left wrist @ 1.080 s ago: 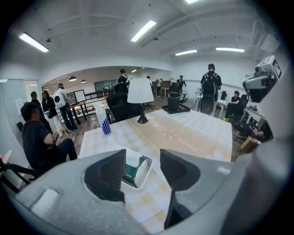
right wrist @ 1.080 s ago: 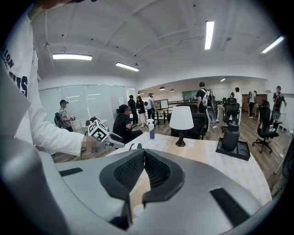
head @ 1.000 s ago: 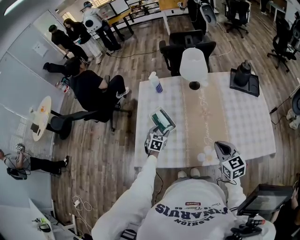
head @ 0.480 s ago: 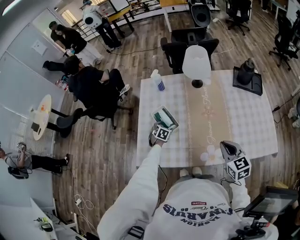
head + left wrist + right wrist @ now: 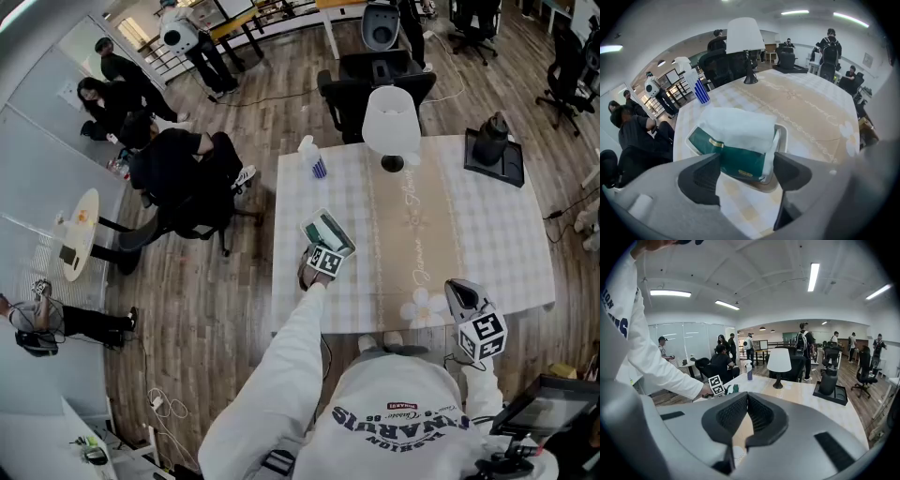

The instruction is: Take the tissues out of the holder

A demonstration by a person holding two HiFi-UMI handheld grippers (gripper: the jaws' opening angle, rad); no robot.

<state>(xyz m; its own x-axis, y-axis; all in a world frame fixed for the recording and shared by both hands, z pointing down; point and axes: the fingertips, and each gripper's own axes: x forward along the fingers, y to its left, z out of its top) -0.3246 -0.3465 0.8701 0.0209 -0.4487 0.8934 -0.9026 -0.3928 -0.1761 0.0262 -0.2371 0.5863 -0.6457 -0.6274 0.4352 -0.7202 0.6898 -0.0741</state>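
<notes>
Left gripper (image 5: 745, 172), jaws just opened wide on nothing, faces tissues (image 5: 738, 129) straight ahead in holder (image 5: 784, 137), long axis slanting across its gap; right gripper (image 5: 745, 420), shut, lies well apart.

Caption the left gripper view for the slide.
Left tongs, just opened, nothing gripped, lined up on tissues in the white holder.

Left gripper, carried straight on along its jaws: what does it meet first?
Probably the near end of the tissue pack in the holder, just ahead. The left gripper has just been opening its jaws, and nothing is between them yet.
</notes>
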